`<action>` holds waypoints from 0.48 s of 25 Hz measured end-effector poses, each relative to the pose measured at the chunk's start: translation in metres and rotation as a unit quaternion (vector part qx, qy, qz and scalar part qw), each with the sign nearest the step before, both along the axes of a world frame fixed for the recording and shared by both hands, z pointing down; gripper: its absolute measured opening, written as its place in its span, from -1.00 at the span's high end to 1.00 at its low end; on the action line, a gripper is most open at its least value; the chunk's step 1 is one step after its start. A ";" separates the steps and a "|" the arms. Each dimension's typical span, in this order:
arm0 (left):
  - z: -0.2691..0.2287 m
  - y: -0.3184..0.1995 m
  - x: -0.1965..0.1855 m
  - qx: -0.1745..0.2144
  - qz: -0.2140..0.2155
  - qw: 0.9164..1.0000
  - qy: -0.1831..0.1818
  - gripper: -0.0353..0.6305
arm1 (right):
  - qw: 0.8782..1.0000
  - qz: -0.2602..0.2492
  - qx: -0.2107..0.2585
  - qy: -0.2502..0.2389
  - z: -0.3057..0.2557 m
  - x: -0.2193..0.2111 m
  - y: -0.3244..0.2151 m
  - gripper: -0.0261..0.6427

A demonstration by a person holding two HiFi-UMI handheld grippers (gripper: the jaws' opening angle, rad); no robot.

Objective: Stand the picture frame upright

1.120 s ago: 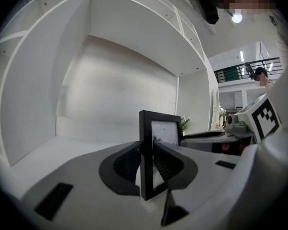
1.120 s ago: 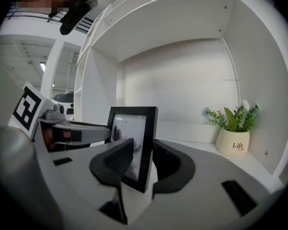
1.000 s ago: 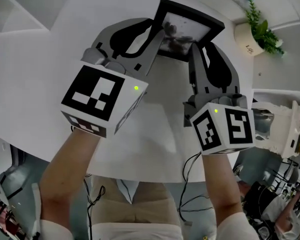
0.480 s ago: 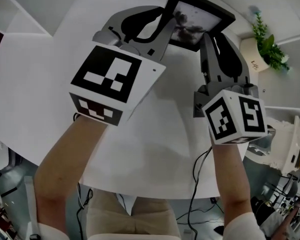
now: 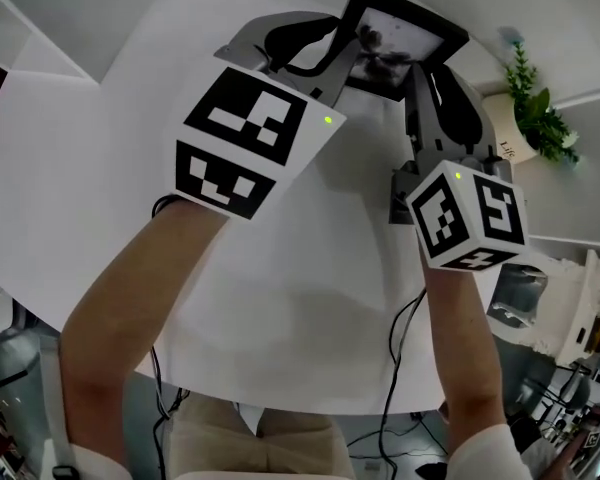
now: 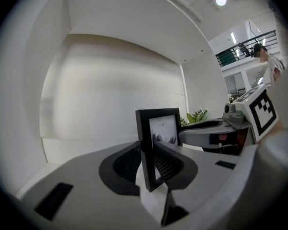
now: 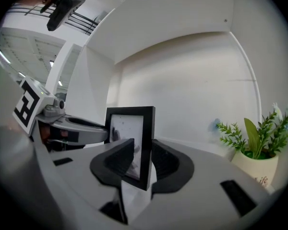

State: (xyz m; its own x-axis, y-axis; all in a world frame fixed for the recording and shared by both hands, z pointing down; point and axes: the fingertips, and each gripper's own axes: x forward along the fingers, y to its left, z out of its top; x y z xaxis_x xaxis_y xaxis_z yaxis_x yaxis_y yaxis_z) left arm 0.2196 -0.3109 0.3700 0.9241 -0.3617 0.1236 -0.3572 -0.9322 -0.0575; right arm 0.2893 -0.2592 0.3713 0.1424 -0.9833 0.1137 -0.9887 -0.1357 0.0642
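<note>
1. Over the last second both grippers had risen toward the head camera, and the picture frame (image 5: 400, 43) had gone up with them.
2. It was held over the white table (image 5: 110, 168), to the left of the potted plant (image 5: 528, 108). No view showed whether its lower edge touched the tabletop.
3. It looked light and stiff, with a thin black moulding around a glazed print. I judged the glass fragile and the smooth moulding apt to slip.
4. The side rails low down seemed the best hold, with the pads kept off the glass.
5. The left gripper (image 6: 148, 159) was clamped on the rail farther from the plant, its jaws pinching the moulding.
6. The right gripper (image 7: 143, 164) was clamped on the rail nearer the plant, its jaws closed on the edge.
7. No prop or stand behind the frame was visible, so whether it could stand alone was unclear.
</note>
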 end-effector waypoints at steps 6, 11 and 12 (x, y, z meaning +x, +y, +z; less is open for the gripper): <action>-0.004 -0.015 0.017 0.022 -0.011 1.000 0.006 0.63 | 1.000 -0.001 0.004 0.001 0.002 0.013 -0.015 0.50; 0.000 -0.031 0.030 0.039 -0.014 0.999 0.007 0.63 | 1.000 0.004 -0.002 0.014 0.004 0.025 -0.035 0.48; 0.002 -0.035 0.033 0.039 -0.014 0.999 0.007 0.63 | 1.000 0.003 -0.004 0.017 0.004 0.027 -0.039 0.48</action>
